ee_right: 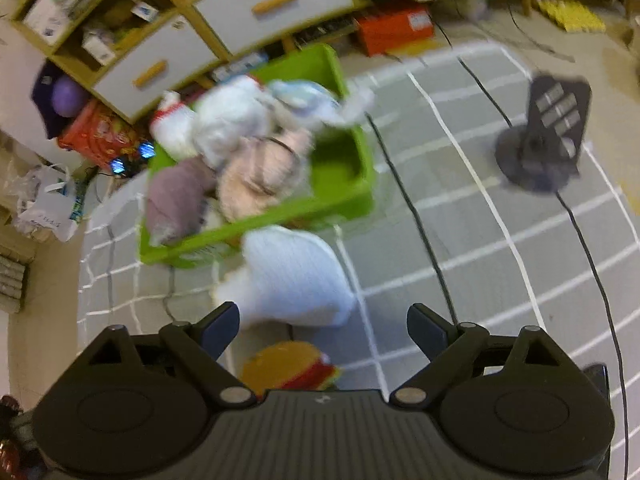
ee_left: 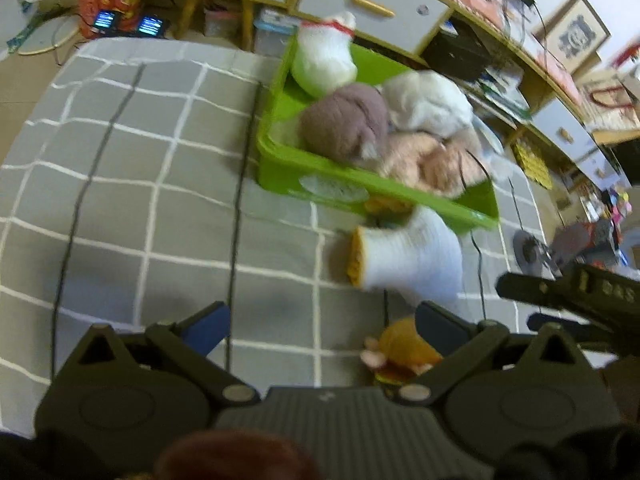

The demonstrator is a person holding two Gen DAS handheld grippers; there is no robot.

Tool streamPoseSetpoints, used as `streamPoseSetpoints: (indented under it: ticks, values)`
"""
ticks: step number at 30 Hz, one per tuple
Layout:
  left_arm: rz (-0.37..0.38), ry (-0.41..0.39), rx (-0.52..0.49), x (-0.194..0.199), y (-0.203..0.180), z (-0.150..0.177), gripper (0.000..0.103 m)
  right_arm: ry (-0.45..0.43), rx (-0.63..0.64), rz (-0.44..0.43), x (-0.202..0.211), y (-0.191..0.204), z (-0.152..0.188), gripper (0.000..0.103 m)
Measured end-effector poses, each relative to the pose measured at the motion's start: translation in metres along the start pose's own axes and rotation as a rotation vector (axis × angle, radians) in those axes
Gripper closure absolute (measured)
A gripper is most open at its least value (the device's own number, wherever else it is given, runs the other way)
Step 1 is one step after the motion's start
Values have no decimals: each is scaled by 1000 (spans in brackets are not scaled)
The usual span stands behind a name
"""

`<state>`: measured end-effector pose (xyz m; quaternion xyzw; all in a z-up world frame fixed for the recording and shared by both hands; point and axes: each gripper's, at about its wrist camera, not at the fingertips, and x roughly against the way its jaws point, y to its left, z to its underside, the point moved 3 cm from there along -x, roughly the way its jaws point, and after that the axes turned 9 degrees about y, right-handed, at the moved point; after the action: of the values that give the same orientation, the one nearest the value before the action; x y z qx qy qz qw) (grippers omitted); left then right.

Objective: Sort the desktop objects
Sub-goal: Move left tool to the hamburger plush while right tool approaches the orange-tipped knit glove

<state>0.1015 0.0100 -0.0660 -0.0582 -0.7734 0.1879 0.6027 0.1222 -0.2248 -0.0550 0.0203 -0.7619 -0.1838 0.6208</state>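
Note:
A green bin [ee_left: 280, 160] [ee_right: 352, 196] sits on the grey checked cloth [ee_left: 140, 208], filled with plush toys: a white one [ee_left: 324, 60], a mauve one [ee_left: 344, 120] [ee_right: 176, 196], a pink one [ee_left: 432, 164] [ee_right: 260, 172]. A pale blue-white plush [ee_left: 412, 260] [ee_right: 292, 276] lies on the cloth just in front of the bin. A burger-shaped plush [ee_left: 404, 350] [ee_right: 292, 366] lies nearest me. My left gripper [ee_left: 322, 322] is open above the cloth, the burger by its right finger. My right gripper [ee_right: 324, 328] is open over the burger and pale plush; it also shows in the left wrist view at the right edge [ee_left: 568, 300].
Black cables [ee_left: 236, 200] [ee_right: 416, 208] run across the cloth. A black stand with a round base [ee_right: 540, 148] sits at the right. White drawers with wooden handles [ee_left: 360, 0] [ee_right: 272, 4], shelves and an orange box [ee_right: 396, 28] line the far side.

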Motion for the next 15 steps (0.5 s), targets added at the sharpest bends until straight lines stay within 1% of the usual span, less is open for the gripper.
streamPoseSetpoints:
  ticks: [3,7,15]
  values:
    - [21,20,-24,-5,-9,5,1,-9,-13,9,1,-10,-4,11]
    - [42,46,-38,-11,-18,9,1,-4,-27,-3,2,-19,-6,11]
    - [39,80,-91,-24,-36,17,1,8,-39,3,-2,-25,-6,11]
